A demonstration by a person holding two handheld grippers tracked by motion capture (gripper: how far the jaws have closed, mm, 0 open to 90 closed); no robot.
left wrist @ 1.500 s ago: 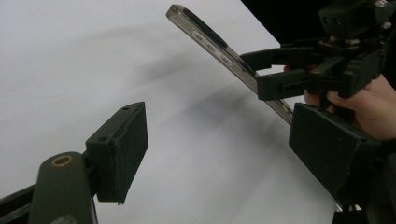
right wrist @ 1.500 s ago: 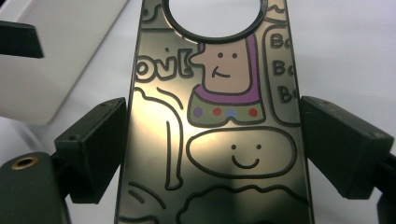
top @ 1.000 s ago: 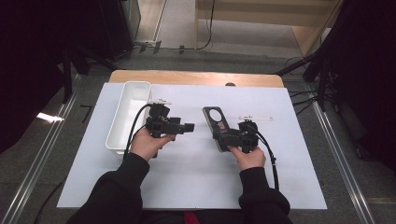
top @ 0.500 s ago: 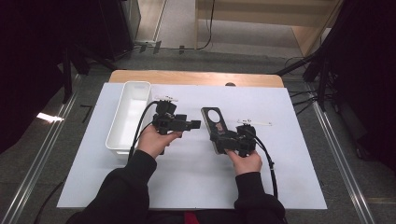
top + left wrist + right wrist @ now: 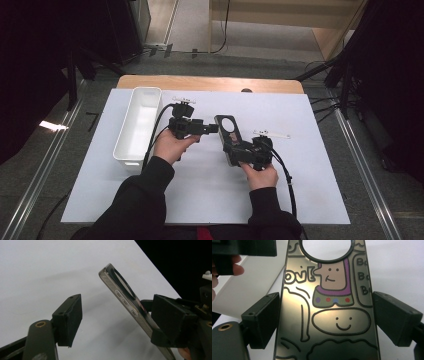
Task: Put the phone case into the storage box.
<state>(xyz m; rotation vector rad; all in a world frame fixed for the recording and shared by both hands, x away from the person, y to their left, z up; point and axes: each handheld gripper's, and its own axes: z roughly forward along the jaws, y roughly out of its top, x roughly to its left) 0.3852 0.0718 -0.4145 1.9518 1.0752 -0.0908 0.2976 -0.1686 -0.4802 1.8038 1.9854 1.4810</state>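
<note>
Bright table, dark surroundings, slight glare

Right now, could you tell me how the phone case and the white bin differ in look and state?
The phone case is dark, flat and printed with cartoon figures; the white bin is plain, deep and open-topped. The phone case is held off the table by the right gripper; the white bin rests on it, untouched. Both are long and narrow.

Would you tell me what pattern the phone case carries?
Black-outlined cartoon doodles on the phone case, clearest in the right gripper view.
</note>
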